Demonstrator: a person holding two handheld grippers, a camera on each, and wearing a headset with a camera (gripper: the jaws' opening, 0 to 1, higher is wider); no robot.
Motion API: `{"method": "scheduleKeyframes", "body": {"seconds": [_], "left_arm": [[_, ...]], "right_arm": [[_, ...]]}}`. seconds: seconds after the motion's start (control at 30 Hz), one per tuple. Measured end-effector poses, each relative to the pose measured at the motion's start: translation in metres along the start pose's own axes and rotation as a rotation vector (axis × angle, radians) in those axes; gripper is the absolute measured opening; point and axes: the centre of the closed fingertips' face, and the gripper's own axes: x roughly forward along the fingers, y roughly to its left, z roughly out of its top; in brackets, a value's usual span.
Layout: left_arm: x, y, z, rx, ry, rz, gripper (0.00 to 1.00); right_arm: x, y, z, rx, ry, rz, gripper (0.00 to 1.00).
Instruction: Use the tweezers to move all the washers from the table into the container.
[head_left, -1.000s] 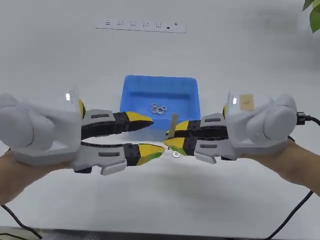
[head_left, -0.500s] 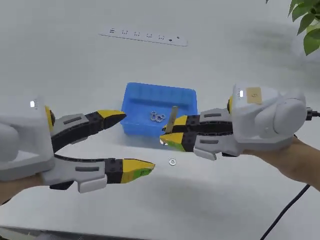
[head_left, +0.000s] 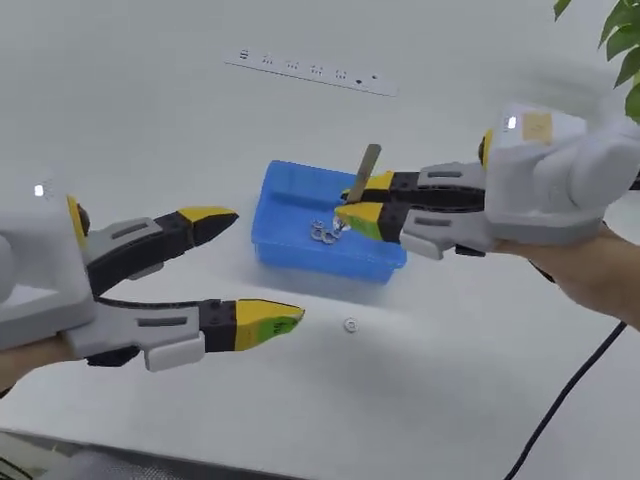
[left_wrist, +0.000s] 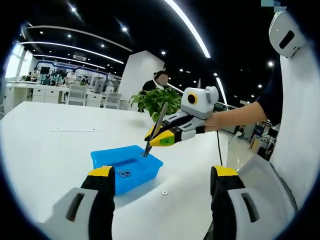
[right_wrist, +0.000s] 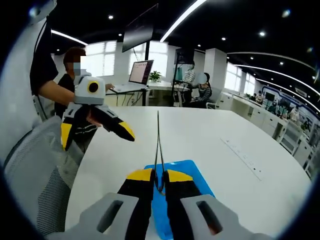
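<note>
A blue container (head_left: 372, 255) stands mid-table with several washers (head_left: 321, 232) inside. One washer (head_left: 350, 324) lies on the white table just in front of it. My right gripper (head_left: 358, 211) is shut on the tweezers (head_left: 364, 168), whose tips hang over the container near the washers; I cannot tell whether they hold one. My left gripper (head_left: 256, 268) is open and holds nothing, low at the left, apart from the container. In the left gripper view the container (left_wrist: 150, 162), the loose washer (left_wrist: 164, 192) and the tweezers (left_wrist: 156, 126) show. The right gripper view looks along the tweezers (right_wrist: 158, 142).
A white power strip (head_left: 312, 70) lies at the far side of the table. Plant leaves (head_left: 625, 45) hang at the top right. A black cable (head_left: 565, 395) trails off the right gripper. The table's front edge (head_left: 200, 462) runs along the bottom.
The right gripper has carried the tweezers from the table in front of the container to above the washers inside it. The left gripper has drawn back to the left, jaws wider apart.
</note>
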Motion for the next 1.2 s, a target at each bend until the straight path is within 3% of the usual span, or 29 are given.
{"method": "scheduleKeyframes", "body": {"seconds": [0.23, 0.53, 0.83, 1.2], "left_arm": [[-0.011, 0.004, 0.005, -0.018, -0.017, 0.031, 0.99], [-0.015, 0.015, -0.002, -0.030, 0.005, 0.073, 0.99], [-0.010, 0.017, -0.007, -0.043, 0.020, 0.084, 0.99], [-0.002, 0.013, -0.007, -0.037, 0.029, 0.076, 0.99]], "right_arm": [[0.025, -0.027, -0.020, 0.055, 0.005, -0.032, 0.09], [0.046, -0.039, -0.049, 0.100, 0.031, -0.039, 0.09], [0.047, -0.046, -0.076, 0.158, 0.062, -0.058, 0.09], [0.038, -0.049, -0.069, 0.191, 0.032, -0.073, 0.11]]}}
